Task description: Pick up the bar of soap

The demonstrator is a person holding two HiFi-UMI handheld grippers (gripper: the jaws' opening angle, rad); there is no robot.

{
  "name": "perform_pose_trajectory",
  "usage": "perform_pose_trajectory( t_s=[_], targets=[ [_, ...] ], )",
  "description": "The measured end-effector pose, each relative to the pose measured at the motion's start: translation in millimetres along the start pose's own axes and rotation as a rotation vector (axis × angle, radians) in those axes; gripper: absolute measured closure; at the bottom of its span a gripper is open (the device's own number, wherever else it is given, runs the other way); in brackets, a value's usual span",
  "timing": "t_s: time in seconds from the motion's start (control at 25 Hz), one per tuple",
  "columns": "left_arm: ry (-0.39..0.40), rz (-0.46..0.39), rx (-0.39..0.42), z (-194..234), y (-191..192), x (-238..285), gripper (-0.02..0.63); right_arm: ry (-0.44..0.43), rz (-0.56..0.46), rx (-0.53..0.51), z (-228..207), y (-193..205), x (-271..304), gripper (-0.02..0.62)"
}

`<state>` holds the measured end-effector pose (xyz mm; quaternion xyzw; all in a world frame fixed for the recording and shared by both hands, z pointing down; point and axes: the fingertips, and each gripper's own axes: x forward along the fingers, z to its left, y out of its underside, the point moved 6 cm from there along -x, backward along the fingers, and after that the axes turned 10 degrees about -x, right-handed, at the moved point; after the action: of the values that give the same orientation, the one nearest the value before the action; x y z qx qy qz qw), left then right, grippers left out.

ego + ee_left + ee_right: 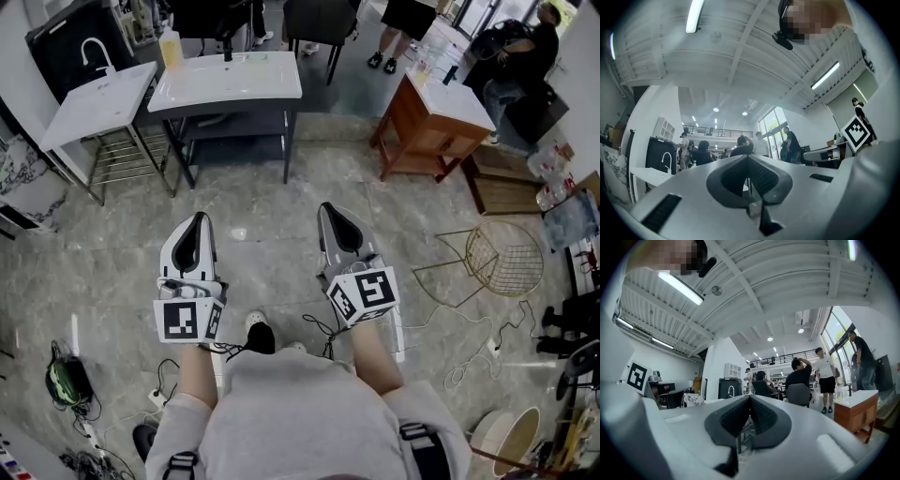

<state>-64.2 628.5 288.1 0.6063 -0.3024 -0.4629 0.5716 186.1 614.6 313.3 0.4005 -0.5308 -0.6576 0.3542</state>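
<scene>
**Item: bar of soap.** You cannot make it out for certain in any view. The likeliest place, as a guess only, is the white washbasin counter (281, 90) on the dark frame straight ahead of you, where a faint pale patch lies right of the black tap (228, 52). It is too small to confirm, and its long axis cannot be read.

**On the same counter:** a yellow bottle (170, 47) at the back left corner.

**Relation to your tools:** the counter stands well apart from both tips, across bare marble floor (272, 248). It lies ahead and a little left of your midline, so the left tool lines up with it more directly. If the pale patch is the soap, it sits between the two tool lines and neither arm is clearly nearer.

**Left tool** (197, 218): jaws together and nothing between them, as its own view (749, 157) shows.

**Right tool** (330, 208): jaws fully together and empty (750, 397).

**Surroundings:** a second white basin on a wire rack (94, 108) to the left, and a wooden counter (424, 131) to the right.

**Judgement:** the pick-up has not begun. You need to approach first and open a tool.
</scene>
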Motion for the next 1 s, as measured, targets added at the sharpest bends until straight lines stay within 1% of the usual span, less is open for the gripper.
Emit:
perform_pose_trajectory(
  t_s=[0.12, 0.28, 0.4, 0.52, 0.64, 0.8, 1.0],
  targets=[
    [0.011, -0.037, -0.007, 14, -7, 10, 0.598, 0.004, -0.002, -0.006, 0, 0, 21, 0.584],
    [0.048, -0.042, -0.009, 33, -9, 29, 0.598, 0.009, -0.010, -0.009, -1, 4, 48, 0.584],
    [0.047, -0.016, -0.016, 54, -4, 50, 0.598, 0.022, -0.014, -0.012, 0, 7, 73, 0.584],
    [0.052, 0.029, -0.063, 79, 4, 71, 0.598, 0.048, -0.015, -0.011, 0, 10, 97, 0.584],
    [0.052, 0.043, -0.107, 105, 9, 87, 0.598, 0.072, -0.014, -0.001, 1, 12, 117, 0.584],
    [0.028, 0.019, -0.088, 129, 12, 103, 0.598, 0.088, -0.006, 0.002, 0, 15, 138, 0.584],
    [0.002, -0.012, -0.063, 146, 19, 126, 0.598, 0.081, 0.008, -0.004, -9, 25, 166, 0.584]
  ],
)
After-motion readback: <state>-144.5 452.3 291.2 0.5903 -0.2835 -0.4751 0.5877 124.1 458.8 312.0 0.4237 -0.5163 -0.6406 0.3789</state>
